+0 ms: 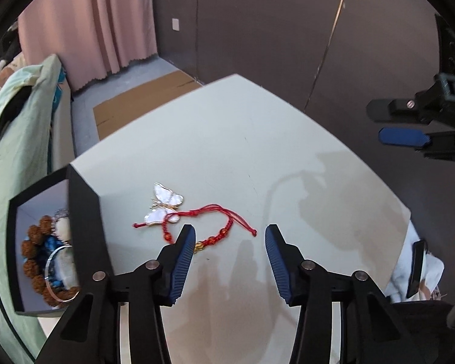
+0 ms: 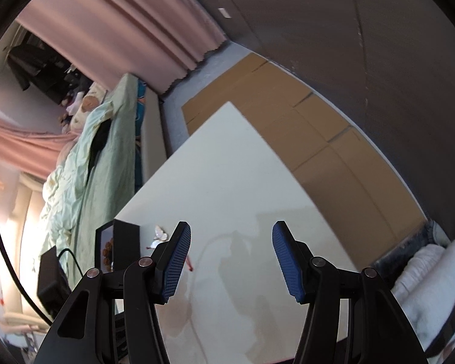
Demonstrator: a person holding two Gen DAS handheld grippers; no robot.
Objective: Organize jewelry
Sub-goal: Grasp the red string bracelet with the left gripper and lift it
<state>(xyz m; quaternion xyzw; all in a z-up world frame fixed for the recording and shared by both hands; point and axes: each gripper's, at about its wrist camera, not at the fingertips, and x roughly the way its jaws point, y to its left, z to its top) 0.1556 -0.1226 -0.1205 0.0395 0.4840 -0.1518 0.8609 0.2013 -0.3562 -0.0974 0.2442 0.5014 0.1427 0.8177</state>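
Observation:
A red cord bracelet [image 1: 215,227] with orange and gold beads lies on the white table [image 1: 227,139], beside a white butterfly brooch [image 1: 165,203]. My left gripper [image 1: 230,236] is open and empty, just behind the bracelet, its left finger over the beads. A black box [image 1: 85,227] at the table's left edge holds a brown bead bracelet [image 1: 33,248], a silver bangle [image 1: 53,276] and blue and white pieces. My right gripper [image 2: 232,233] is open and empty, high above the table; it shows in the left wrist view [image 1: 409,121]. The box [image 2: 124,242] and brooch [image 2: 160,233] show small there.
A bed with a green quilt [image 1: 12,139] lies left of the table. Flat cardboard [image 2: 303,127] covers the floor beyond the table. Pink curtains [image 1: 100,24] and a dark wall are behind. A white cloth and a dark phone [image 1: 417,270] are at the right.

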